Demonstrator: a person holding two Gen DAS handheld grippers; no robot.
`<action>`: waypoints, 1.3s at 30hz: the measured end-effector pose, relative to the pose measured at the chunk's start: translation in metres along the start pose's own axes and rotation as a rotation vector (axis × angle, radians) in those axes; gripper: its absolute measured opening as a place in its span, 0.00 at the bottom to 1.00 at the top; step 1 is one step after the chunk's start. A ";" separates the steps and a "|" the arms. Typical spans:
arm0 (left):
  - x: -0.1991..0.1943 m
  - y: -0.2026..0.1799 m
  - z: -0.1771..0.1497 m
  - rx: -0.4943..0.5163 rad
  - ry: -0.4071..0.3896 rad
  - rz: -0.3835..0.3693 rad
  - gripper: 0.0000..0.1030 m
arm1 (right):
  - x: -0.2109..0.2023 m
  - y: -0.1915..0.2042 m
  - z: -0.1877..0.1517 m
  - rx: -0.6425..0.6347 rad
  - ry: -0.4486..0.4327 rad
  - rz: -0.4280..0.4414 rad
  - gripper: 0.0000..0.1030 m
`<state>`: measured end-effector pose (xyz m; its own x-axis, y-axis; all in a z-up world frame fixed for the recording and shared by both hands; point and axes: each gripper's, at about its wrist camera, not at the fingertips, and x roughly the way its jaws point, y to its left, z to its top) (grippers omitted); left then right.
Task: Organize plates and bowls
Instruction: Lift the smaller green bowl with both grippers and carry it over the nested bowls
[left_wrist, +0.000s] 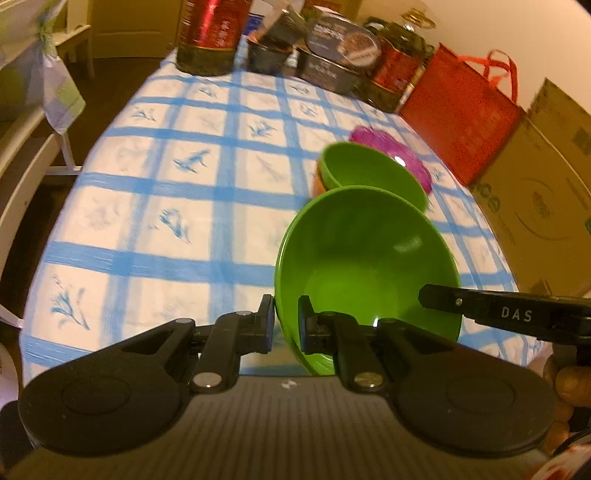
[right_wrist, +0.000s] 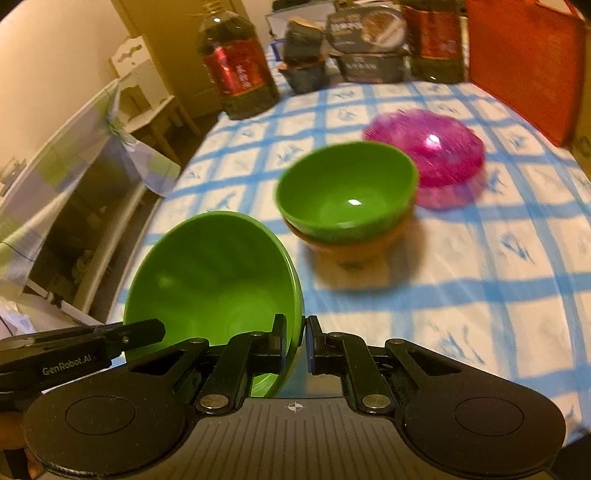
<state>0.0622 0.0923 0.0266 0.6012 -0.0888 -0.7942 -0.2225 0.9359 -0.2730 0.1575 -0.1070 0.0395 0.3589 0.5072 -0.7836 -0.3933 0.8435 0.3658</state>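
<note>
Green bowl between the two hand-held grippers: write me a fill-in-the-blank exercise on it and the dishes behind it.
1. The left hand-held gripper and the right hand-held gripper each pinch the ____ of the large green bowl.
2. The smaller green bowl is nested in an ____ bowl.
3. Behind that stack lies a translucent ____ dish.
4. The checked tablecloth has white squares and ____ stripes.

Missing words: rim; orange; pink; blue
</note>
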 end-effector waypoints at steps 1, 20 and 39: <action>0.001 -0.003 -0.002 0.004 0.005 -0.004 0.11 | -0.001 -0.003 -0.003 0.002 0.001 -0.008 0.10; 0.010 -0.032 -0.008 0.048 0.027 -0.012 0.11 | -0.014 -0.033 -0.023 0.060 -0.002 -0.018 0.09; 0.009 -0.052 0.076 0.029 -0.058 -0.055 0.11 | -0.036 -0.033 0.067 0.037 -0.094 -0.019 0.09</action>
<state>0.1375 0.0687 0.0754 0.6558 -0.1214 -0.7451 -0.1661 0.9396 -0.2993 0.2141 -0.1416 0.0894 0.4444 0.5042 -0.7405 -0.3547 0.8581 0.3714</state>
